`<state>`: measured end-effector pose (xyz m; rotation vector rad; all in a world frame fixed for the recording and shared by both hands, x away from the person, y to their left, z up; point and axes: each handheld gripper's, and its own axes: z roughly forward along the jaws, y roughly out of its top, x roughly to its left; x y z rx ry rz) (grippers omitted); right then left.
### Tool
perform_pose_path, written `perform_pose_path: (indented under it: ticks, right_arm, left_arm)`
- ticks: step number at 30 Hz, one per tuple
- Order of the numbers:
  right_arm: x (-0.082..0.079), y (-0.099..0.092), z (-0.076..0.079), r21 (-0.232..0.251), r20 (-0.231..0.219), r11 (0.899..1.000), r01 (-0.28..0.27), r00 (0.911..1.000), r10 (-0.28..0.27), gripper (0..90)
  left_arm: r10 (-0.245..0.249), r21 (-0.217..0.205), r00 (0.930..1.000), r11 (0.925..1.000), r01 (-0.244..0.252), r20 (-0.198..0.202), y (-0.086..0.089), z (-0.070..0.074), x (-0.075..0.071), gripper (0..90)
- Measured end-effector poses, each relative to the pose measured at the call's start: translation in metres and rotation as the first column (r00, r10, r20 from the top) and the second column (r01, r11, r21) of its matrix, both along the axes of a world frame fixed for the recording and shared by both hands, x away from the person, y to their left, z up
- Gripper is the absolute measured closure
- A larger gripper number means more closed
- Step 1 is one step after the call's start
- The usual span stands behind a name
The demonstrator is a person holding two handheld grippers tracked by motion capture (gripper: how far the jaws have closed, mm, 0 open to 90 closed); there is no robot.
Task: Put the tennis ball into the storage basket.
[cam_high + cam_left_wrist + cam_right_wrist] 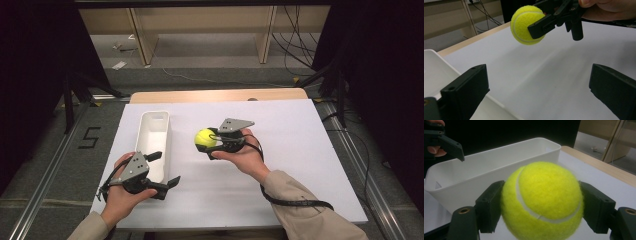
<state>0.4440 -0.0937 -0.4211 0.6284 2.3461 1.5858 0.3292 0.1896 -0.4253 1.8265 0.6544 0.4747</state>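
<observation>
Yellow tennis ball (205, 138) sits clamped between the jaws of the right tool (212, 141), held clear above the white sheet (300, 150) that covers the worktop, just right of the white bin (154, 142). Near the bin's front end, the left tool (165, 170) hovers with its jaws wide apart, gripping nothing, one jaw over the bin's rim.

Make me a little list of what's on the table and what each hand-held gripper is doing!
ball: yellow tennis ball, held above the table
right hand-held gripper: shut on the ball
left hand-held gripper: open, holding nothing, beside the bin's near end
bin: white, long, looks empty, to the left of the ball
table: white top
</observation>
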Motion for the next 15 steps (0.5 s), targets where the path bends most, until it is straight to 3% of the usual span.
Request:
perform_pose_path:
  ticks: [15]
  right_arm:
    - [0.0036, 0.0038, 0.0007, 0.002, 0.003, 1.0, 0.001, 1.0, -0.001, 27.2]
  left_arm:
    - [0.0, -0.001, 1.0, 1.0, 0.0, 0.0, 0.0003, 0.0, 0.0001, 2.2]
